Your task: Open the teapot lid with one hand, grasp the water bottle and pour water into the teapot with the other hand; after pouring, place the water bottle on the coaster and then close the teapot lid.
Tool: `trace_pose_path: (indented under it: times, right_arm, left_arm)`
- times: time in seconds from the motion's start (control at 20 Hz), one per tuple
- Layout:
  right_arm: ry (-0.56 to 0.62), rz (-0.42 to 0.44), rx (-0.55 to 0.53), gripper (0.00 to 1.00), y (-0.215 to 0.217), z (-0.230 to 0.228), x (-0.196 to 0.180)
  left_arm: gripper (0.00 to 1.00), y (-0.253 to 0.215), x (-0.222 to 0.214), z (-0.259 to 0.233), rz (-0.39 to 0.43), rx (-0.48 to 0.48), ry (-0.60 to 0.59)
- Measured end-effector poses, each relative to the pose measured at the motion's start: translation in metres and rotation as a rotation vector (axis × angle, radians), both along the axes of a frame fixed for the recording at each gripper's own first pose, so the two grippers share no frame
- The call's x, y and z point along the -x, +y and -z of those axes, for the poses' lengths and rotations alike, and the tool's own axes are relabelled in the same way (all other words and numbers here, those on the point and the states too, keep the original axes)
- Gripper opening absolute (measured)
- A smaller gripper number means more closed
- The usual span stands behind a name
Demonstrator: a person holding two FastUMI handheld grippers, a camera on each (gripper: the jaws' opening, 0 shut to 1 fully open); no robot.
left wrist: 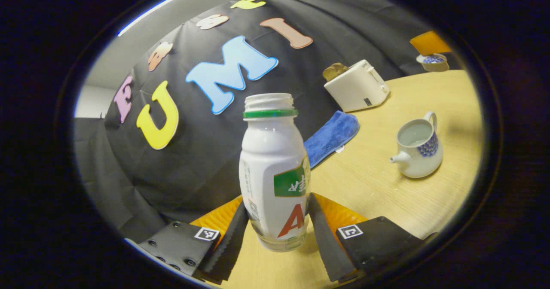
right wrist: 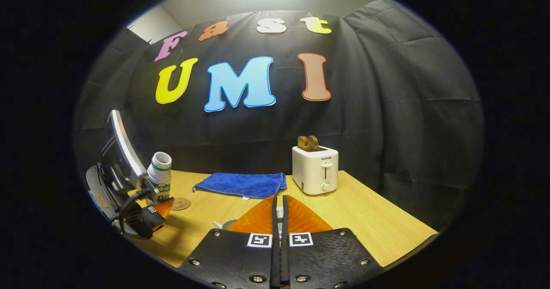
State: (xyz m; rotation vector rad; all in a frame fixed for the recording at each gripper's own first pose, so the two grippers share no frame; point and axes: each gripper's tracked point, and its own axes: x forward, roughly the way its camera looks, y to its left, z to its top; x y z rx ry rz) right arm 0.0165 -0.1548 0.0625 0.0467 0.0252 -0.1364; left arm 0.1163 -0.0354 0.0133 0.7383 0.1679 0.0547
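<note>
A white, uncapped water bottle [left wrist: 273, 160] with a green neck ring stands upright between my left gripper's [left wrist: 279, 203] fingers, which press on both its sides. The white teapot [left wrist: 419, 149] with a blue pattern sits lidless on the table to the right, water visible inside. In the left gripper view, its lid [left wrist: 433, 61] hangs at the far right under the other gripper. In the right gripper view, my right gripper [right wrist: 278, 199] is shut on the lid's white knob [right wrist: 279, 214], above the teapot rim [right wrist: 227, 223]. The left gripper [right wrist: 152, 209] and bottle [right wrist: 160, 171] are at left, beside a round coaster [right wrist: 181, 203].
A white toaster [right wrist: 315, 168] with bread in it stands at the back of the wooden table [right wrist: 365, 220]. A folded blue cloth [right wrist: 240, 184] lies left of it. The booth's black cloth wall closes off the back.
</note>
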Motion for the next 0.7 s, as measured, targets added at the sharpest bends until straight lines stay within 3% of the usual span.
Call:
trace_pose_path:
  times: [0.7]
  right_arm:
    - [0.013, 0.002, -0.024, 0.00, -0.017, 0.011, 0.011]
  left_arm:
    - [0.91, -0.034, -0.011, -0.007, 0.093, -0.490, -0.018]
